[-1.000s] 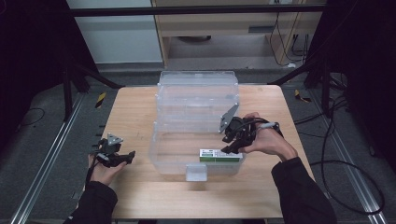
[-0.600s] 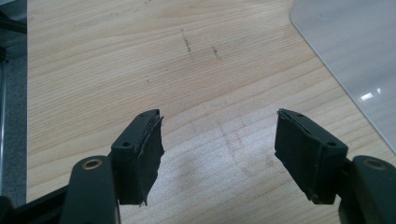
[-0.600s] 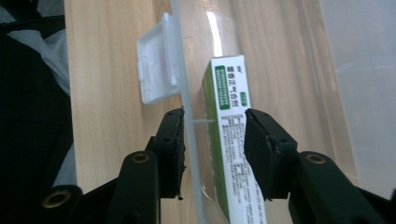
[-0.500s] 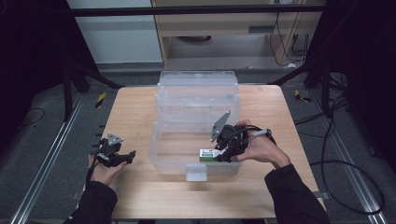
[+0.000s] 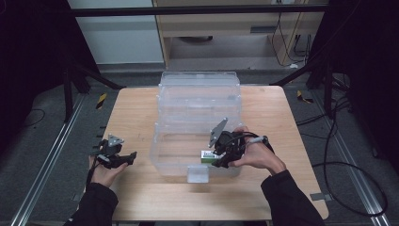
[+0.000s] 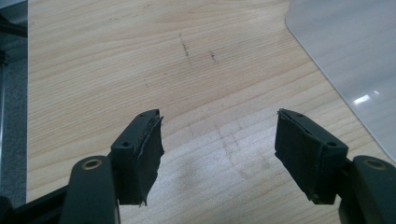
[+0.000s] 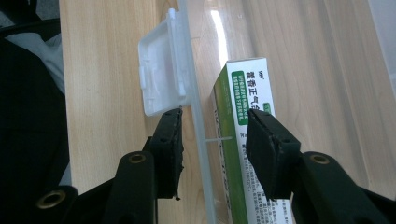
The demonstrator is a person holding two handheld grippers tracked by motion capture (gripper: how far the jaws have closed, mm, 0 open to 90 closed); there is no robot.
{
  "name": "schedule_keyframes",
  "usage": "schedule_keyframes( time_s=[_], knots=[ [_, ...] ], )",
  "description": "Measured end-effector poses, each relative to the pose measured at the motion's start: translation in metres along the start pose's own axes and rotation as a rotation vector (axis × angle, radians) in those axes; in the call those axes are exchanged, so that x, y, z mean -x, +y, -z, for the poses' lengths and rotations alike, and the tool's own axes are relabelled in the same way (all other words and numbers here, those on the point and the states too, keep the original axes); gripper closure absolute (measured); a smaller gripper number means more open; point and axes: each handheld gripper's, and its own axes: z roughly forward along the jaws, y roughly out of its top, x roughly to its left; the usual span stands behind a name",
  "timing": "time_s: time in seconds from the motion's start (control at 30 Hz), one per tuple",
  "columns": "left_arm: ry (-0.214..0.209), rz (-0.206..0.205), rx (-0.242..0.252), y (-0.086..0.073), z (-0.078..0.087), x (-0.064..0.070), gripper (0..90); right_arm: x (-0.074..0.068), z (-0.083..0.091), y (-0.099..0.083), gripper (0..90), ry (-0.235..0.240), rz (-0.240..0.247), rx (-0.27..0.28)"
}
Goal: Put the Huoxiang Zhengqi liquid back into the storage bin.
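**Right gripper straddling the bin wall beside the green-and-white box**

In the high view, the right gripper (image 5: 219, 157) is sitting at about four o'clock from the table's centre, over the front right corner of the clear plastic bin (image 5: 200, 101). The person's right hand (image 5: 256, 154) is wrapping it from the three o'clock side. The green-and-white box (image 5: 207, 154) is lying inside the bin, against the front wall, just at nine o'clock of that gripper.

In the right gripper view, the right gripper (image 7: 212, 140) is standing released, its jaws spread apart. The bin's thin clear front wall (image 7: 198, 116) is running between them. The box (image 7: 243, 93) is resting inside the wall, its near part passing behind the jaw at the three o'clock side; whether that jaw is touching the box cannot be told. The other jaw is hanging outside the wall, over bare wood, just below the white latch tab (image 7: 161, 79) that is jutting from the wall at eleven o'clock.

The left gripper (image 5: 113, 153) is resting low at about eight o'clock of the table (image 5: 141, 108), well apart from the bin, in the person's left hand (image 5: 104, 170). In the left gripper view, the left gripper (image 6: 217, 149) is gaping wide over bare wood with nothing between its jaws, and a corner of the bin (image 6: 355, 60) is showing at two o'clock.
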Motion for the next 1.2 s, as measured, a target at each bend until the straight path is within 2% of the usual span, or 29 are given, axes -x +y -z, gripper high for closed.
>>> schedule_keyframes(
  time_s=[0.33, 0.57, 0.7, 1.2],
  knots=[
    [-0.006, -0.008, 0.008, 0.002, 0.002, 0.002, 31.2, -0.003, -0.011, 0.005, 55.5, -0.005, 0.010, -0.011],
    [-0.003, -0.004, 0.007, 0.002, 0.002, 0.001, 31.3, -0.004, -0.019, 0.008, 55.6, 0.006, 0.020, -0.026],
    [-0.001, -0.006, 0.001, 0.001, 0.001, 0.001, 31.2, -0.005, -0.023, 0.008, 56.3, 0.027, 0.018, -0.034],
    [-0.012, -0.012, 0.003, 0.003, 0.001, 0.004, 31.2, -0.008, -0.035, 0.006, 55.1, 0.045, 0.010, -0.049]
  ],
)
